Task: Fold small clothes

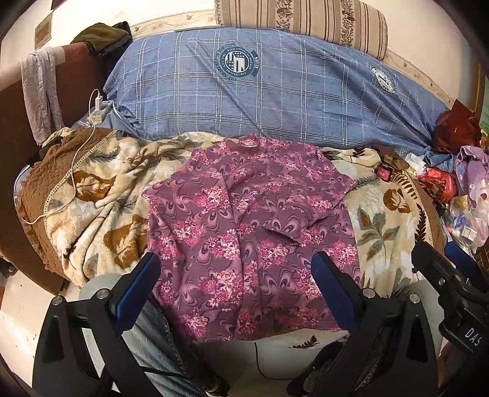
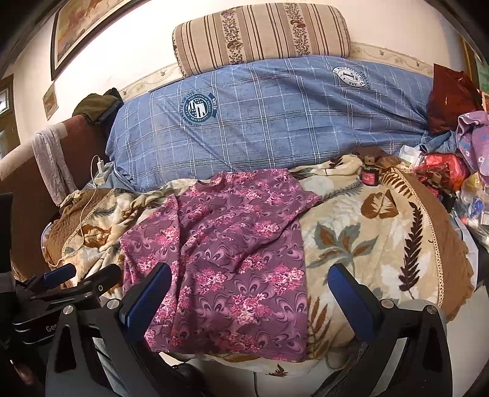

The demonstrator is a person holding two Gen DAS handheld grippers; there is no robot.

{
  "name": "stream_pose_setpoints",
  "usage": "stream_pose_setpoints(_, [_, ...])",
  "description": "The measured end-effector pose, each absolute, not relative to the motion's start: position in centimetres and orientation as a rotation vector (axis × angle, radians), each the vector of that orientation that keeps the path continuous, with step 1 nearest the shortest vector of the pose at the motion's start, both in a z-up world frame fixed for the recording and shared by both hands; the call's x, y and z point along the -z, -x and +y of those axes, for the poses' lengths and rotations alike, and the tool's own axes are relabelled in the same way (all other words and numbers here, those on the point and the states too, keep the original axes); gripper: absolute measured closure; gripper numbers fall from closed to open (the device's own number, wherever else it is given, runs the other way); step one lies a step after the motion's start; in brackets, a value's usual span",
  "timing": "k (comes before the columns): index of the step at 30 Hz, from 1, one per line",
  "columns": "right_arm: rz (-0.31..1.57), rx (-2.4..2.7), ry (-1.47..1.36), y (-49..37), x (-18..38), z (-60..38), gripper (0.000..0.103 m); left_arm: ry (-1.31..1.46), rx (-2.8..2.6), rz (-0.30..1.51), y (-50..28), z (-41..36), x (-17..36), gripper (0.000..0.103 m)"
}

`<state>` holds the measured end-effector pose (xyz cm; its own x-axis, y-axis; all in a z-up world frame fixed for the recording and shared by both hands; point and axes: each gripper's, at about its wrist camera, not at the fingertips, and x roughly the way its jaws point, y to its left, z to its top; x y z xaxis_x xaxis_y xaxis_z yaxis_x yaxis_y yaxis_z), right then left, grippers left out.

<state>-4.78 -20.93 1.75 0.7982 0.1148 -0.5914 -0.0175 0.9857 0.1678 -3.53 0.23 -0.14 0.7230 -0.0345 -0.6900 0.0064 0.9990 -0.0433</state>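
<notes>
Both wide, empty | left gripper [image 1: 235,274] | right gripper [image 2: 249,282] | above purple shirt [image 1: 250,232]

Legible markings were limited to "DAS" in white on the black right-hand gripper body [image 1: 467,333], "Gen…" partly visible on the black left-hand gripper body [image 2: 50,328], and unreadable circular crests on the blue checked fabric bolster [image 2: 259,122].

Lived-in home bedroom. Evidenced by a bed across mid-frame spread with a leaf-print fleece blanket [image 2: 351,241], a blue checked duvet [image 1: 275,91] rolled behind it, and a striped bolster [image 2: 259,33] against the cream wall at top. Framed picture [image 2: 82,27] upper left; power strip with charger [image 1: 99,111] at left; bags and clutter [image 1: 458,183] at right edge.
</notes>
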Motion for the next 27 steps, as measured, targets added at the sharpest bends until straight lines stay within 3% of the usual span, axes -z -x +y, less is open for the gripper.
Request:
stream_pose_setpoints(21, [0.627,-0.079,-0.187,4.7,-2.1,-21.6,0.001,0.041,0.016,0.754,3.4,0.4,0.1,0.003])
stream_pose_setpoints(27, [0.548,-0.093,-0.235,5.3,-3.0,-22.6,0.002,0.062,0.027,0.756,2.8,0.6,0.3,0.003])
